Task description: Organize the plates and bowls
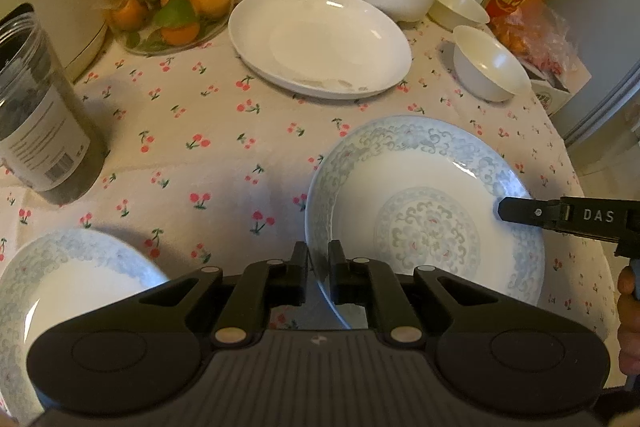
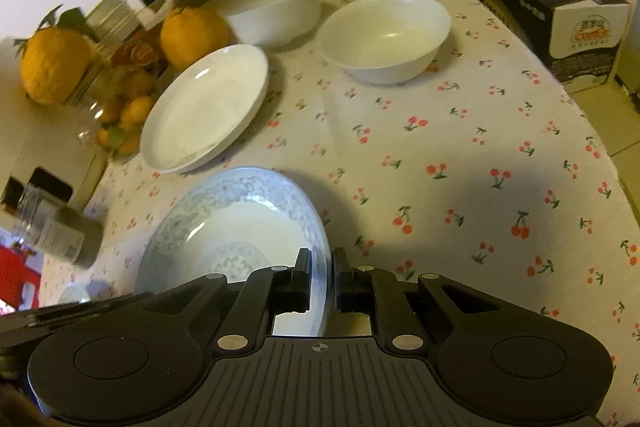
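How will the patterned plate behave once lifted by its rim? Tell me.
The patterned plate looks like glazed ceramic, so it is probably stiff, fairly heavy and breakable. Its glossy rim may slip between the left gripper fingers. Held at opposite edges with the right gripper, it should stay level rather than tip.

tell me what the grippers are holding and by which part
Both hold the blue-patterned plate by its rim: left gripper on one edge, right gripper on the opposite edge.
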Demonstrator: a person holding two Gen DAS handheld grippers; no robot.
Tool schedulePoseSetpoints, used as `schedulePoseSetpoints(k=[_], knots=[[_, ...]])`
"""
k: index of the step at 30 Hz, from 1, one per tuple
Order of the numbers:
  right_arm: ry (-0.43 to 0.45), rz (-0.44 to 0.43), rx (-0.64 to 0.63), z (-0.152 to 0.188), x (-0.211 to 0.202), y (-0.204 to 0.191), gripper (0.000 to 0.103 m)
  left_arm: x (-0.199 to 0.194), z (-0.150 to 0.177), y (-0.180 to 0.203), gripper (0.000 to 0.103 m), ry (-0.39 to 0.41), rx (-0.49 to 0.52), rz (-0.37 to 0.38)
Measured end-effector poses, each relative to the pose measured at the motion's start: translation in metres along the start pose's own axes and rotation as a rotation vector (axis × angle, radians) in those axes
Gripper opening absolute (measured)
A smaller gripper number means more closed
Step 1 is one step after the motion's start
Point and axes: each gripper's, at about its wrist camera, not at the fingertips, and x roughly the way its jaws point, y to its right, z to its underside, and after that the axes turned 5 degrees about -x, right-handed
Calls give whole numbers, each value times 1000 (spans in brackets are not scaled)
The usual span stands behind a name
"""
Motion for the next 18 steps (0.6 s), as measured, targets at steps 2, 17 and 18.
schedulePoseSetpoints(k=[2,17,18], knots=[[-1,14,5,-1,4,2,11,1,-1,3,8,4,5,-10],[-23,27,10,-1,9,3,15,0,-2,8,13,4,7,-20],[-20,29,8,-1,8,3,15,-1,-2,9,15,4,3,-17]])
